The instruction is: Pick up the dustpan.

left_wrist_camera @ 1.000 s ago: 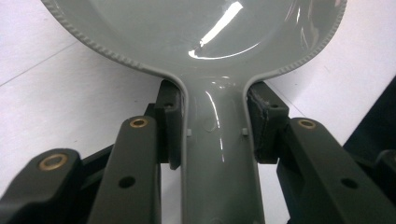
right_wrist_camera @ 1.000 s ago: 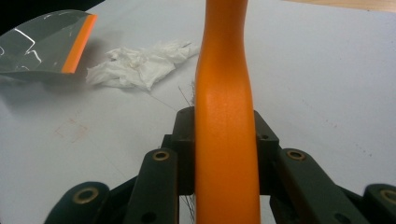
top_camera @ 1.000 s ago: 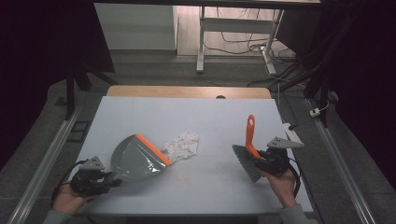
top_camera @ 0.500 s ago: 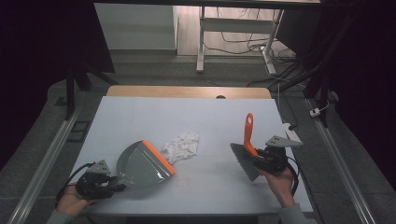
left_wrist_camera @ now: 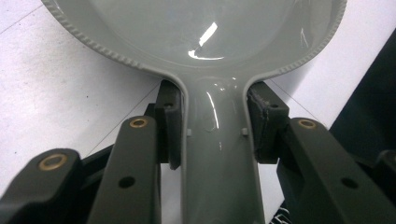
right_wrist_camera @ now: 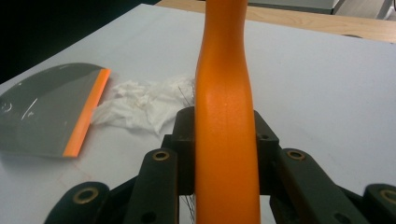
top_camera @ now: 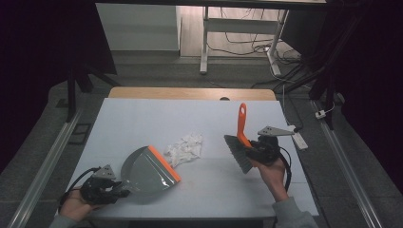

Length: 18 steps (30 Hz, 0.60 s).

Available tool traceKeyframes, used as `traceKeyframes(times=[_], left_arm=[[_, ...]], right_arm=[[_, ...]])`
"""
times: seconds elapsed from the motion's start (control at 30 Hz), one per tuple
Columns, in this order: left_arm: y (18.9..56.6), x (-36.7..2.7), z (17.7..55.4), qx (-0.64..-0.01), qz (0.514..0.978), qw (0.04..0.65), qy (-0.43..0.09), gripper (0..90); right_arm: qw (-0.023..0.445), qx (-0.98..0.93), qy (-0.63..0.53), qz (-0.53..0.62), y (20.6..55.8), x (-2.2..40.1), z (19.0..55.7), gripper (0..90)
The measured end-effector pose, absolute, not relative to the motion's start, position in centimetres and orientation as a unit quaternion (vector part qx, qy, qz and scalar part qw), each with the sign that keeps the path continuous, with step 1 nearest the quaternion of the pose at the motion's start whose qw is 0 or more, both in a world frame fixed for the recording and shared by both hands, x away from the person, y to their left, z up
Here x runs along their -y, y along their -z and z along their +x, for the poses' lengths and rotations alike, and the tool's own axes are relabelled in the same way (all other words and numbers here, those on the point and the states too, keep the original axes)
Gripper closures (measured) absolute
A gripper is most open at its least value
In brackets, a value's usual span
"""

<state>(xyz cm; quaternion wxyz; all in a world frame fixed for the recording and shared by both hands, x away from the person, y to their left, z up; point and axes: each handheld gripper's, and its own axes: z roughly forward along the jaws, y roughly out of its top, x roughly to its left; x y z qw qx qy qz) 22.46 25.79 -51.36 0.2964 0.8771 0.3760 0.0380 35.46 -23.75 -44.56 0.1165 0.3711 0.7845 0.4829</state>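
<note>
1. Beside the crumpled tissue (top_camera: pixel 185 148) on the tabletop (top_camera: pixel 142 118), the dustpan (top_camera: pixel 149 170) has its orange lip touching the wad; left gripper (top_camera: pixel 118 189) fingers (left_wrist_camera: pixel 169 122) clamp its handle; keep that lip flat.
2. Right of the tissue, right gripper (top_camera: pixel 251 151) fingers (right_wrist_camera: pixel 184 140) pinch the brush (top_camera: pixel 240 142); sweep low toward the pan, so nothing skips past.

Backdrop: a white-topped table on a grey floor in a dim room

The flat white rectangular tabletop (top_camera: pixel 142 123) ends at its far edge in a pale wooden strip (top_camera: pixel 190 93) with 1 small dark round spot (top_camera: pixel 224 99) on it. 2 long silver metal rails (top_camera: pixel 45 166) run along the grey carpeted floor (top_camera: pixel 157 71), 1 on each side of the table. Beyond the table stand a white metal desk frame (top_camera: pixel 204 42) and a white flat panel (top_camera: pixel 138 26), with loose black cables (top_camera: pixel 247 35) on the floor there. A white power strip (top_camera: pixel 299 137) lies near the table's right edge.
</note>
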Motion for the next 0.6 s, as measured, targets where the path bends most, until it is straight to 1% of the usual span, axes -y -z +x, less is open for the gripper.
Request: traceKeyframes(times=[0.6], left_arm=[[51.6,-25.6,22.8,-0.368,0.882,0.293,-0.031,61.9]], right_arm=[[0.105,-0.772,-0.492,0.388,43.8,20.4,38.8,70.2]])
